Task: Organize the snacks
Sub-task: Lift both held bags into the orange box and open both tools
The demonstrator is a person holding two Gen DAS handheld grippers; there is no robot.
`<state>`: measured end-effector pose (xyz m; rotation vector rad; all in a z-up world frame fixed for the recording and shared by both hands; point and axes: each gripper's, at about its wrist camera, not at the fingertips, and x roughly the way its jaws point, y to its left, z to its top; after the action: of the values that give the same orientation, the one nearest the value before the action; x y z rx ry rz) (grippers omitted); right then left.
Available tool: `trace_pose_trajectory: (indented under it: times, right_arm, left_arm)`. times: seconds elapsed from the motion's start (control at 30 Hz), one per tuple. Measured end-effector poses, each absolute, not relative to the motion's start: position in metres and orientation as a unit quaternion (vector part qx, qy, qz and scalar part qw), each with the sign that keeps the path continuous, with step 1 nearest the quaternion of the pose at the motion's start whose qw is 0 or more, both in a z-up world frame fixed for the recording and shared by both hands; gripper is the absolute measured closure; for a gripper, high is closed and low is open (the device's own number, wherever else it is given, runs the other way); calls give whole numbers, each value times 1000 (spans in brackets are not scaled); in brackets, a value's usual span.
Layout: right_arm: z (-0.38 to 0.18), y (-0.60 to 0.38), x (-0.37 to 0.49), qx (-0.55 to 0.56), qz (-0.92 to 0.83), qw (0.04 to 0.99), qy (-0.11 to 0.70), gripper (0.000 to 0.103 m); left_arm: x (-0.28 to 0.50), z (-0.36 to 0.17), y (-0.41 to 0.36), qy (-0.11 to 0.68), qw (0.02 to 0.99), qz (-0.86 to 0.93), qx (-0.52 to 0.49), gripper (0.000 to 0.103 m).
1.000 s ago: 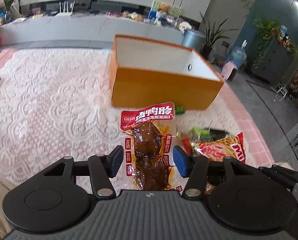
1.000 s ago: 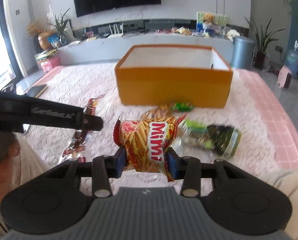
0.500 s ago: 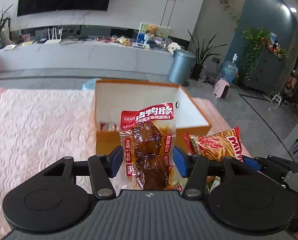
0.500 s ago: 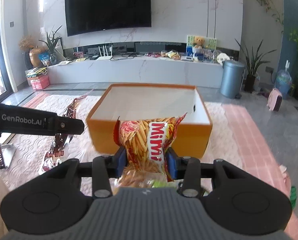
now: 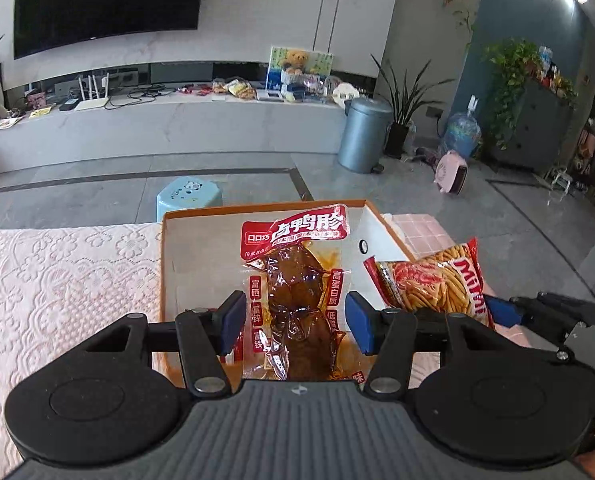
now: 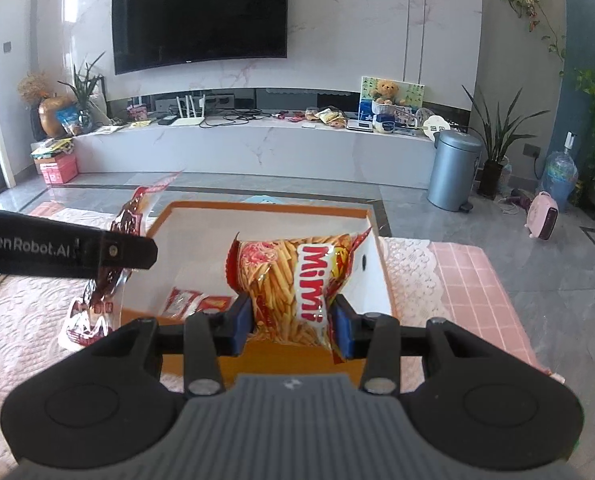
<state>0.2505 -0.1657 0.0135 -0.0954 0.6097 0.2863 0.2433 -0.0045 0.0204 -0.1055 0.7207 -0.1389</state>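
Right now both claws are up over the orange box (image 6: pixel 257 364), and each one has a snack in it. The left gripper (image 5: pixel 295 322) is clamped on a see-through pack of brown meat (image 5: pixel 297 300) with a red top. The pack stands up tall between the blue pads (image 5: pixel 233 320), over the near left part of the box. The right gripper (image 6: pixel 293 324) is squeezing a bag of Mimi sticks (image 6: pixel 297 276), and the bag bulges above the pads. It hangs over the near right part of the box.

The box is open on top, with white walls inside. One small red packet (image 6: pixel 189 302) lies on the box floor near the front wall. The other parts of the floor that I can see are bare, so there is lots of room inside. The right wall has a little round hole (image 5: pixel 363 247) in it.

The two claws are close beside each other. In the left view, the Mimi bag sits just past the right wall's edge line.

The box stands on a pink lace cloth (image 5: pixel 65 280). The cloth on the left side is wide and bare. On the right, the cloth ends soon and the grey floor (image 6: pixel 557 280) starts. Past the far wall of the box a light blue stool (image 5: pixel 189 196) stands on the floor.
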Motion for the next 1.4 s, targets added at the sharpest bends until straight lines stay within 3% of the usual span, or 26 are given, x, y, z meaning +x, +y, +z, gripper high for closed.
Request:
trace_pose_trajectory:
  times: [0.6, 1.13, 1.27, 1.4]
  right_arm:
    - [-58, -138, 366, -89, 129, 900, 407, 62]
    - [-90, -127, 408, -81, 111, 853, 503, 59]
    - [-88, -129, 414, -83, 106, 848, 512, 53]
    - [-78, -129, 411, -90, 93, 855, 502, 38]
  left_arm:
    - [328, -48, -8, 447, 892, -65, 4, 40]
    - [358, -76, -11, 510, 858, -52, 48, 41]
    - [354, -70, -9, 507, 859, -61, 44, 34]
    - [344, -53, -5, 489, 869, -55, 48, 32]
